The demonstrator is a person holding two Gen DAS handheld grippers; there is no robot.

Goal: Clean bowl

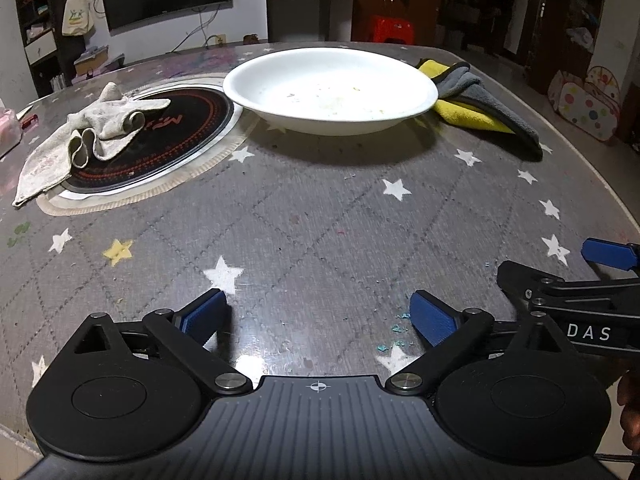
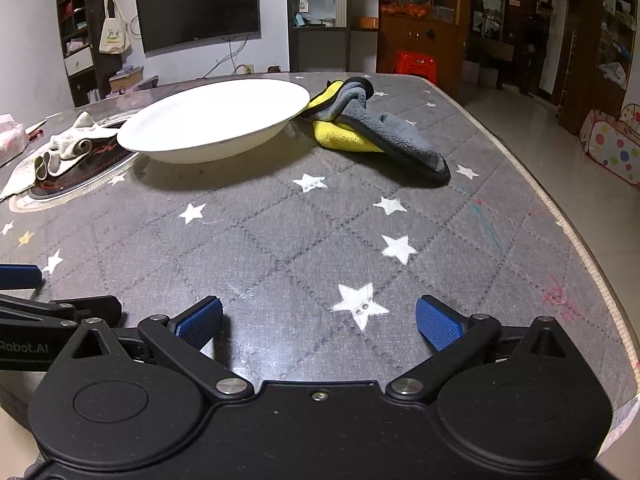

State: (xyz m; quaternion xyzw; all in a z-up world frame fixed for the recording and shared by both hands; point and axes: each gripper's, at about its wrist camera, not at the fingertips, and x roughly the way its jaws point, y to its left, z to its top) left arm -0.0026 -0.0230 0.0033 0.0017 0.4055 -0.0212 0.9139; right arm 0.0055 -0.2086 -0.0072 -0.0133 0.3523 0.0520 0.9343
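So here's where I'm at: both grippers are hanging low over the near edge of the worktop [image 1: 320, 216], the one with the grey quilted cover and white stars, and neither has anything in it. My left gripper [image 1: 318, 318] has its blue pads spread wide with only bare cover between them, and my right gripper [image 2: 320, 322] is released just the same.

The wide shallow white bowl [image 1: 330, 88] sits toward the far edge, well apart from both grippers, and it's got little crumbs and smears inside, so nothing's been cleaned yet as far as I can judge.

What matters for the next move is the cloths. The folded yellow-and-grey microfibre cloth [image 2: 372, 132] lies right against the bowl on its right-hand side, one end tucked close under the rim, its grey tail running out toward the worktop's right edge. That puts it more or less straight ahead of my right gripper. The crumpled off-white rag [image 1: 92, 132] is over on the left, draped on a round black hob plate [image 1: 176, 136], nearer my left gripper.

My guess: right grabs the microfibre, left steadies the bowl.
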